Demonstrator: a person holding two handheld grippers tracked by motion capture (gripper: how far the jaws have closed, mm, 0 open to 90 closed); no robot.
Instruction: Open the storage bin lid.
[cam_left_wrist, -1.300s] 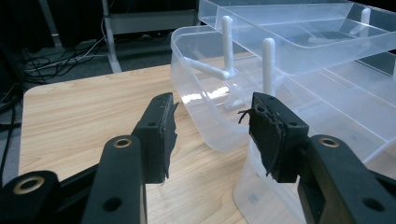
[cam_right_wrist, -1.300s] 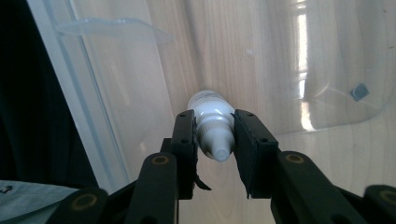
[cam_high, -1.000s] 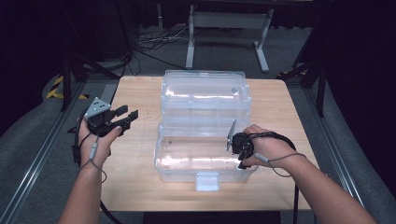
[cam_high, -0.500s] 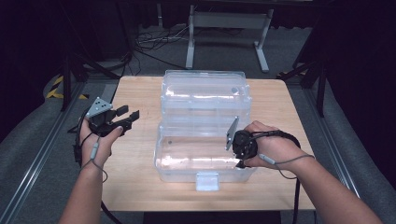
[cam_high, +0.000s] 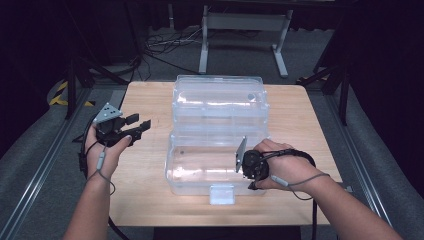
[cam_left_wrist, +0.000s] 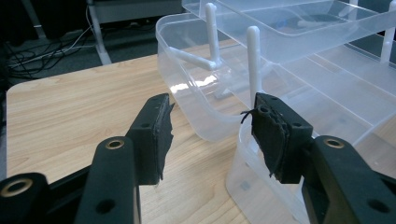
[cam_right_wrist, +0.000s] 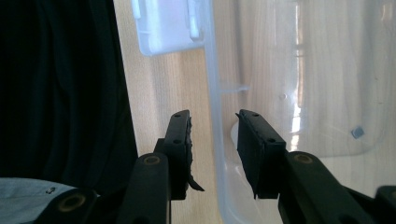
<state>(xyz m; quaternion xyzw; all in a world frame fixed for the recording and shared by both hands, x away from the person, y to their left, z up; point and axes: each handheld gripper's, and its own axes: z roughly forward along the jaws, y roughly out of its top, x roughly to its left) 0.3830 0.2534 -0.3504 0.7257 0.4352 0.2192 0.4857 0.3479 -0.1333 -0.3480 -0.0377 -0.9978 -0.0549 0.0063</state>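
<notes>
A clear plastic box (cam_high: 217, 107) lies opened out on the wooden table (cam_high: 145, 195), its near half (cam_high: 200, 167) toward me. My left gripper (cam_high: 141, 121) hovers left of the box, pointing at it; its jaws (cam_left_wrist: 212, 135) have just been opening and hold nothing. My right gripper (cam_high: 250, 167) points down over the near half's right front part. In the right gripper view its jaws (cam_right_wrist: 214, 140) straddle the box's thin rim (cam_right_wrist: 212, 84) with a gap on each side, having just opened slightly wider. A white latch tab (cam_right_wrist: 163, 28) sits farther along that rim.
The latch tab (cam_high: 221, 193) juts from the box's front edge near the table's front. Inside the box stand white plastic posts (cam_left_wrist: 253, 60) and a lifted tray (cam_left_wrist: 299, 28). Cables (cam_high: 160, 47) and a metal stand (cam_high: 240, 22) are on the floor behind the table.
My right hand has shifted a little left and up along the near half's front right rim. The left hand has stayed put, its jaws slightly wider.
</notes>
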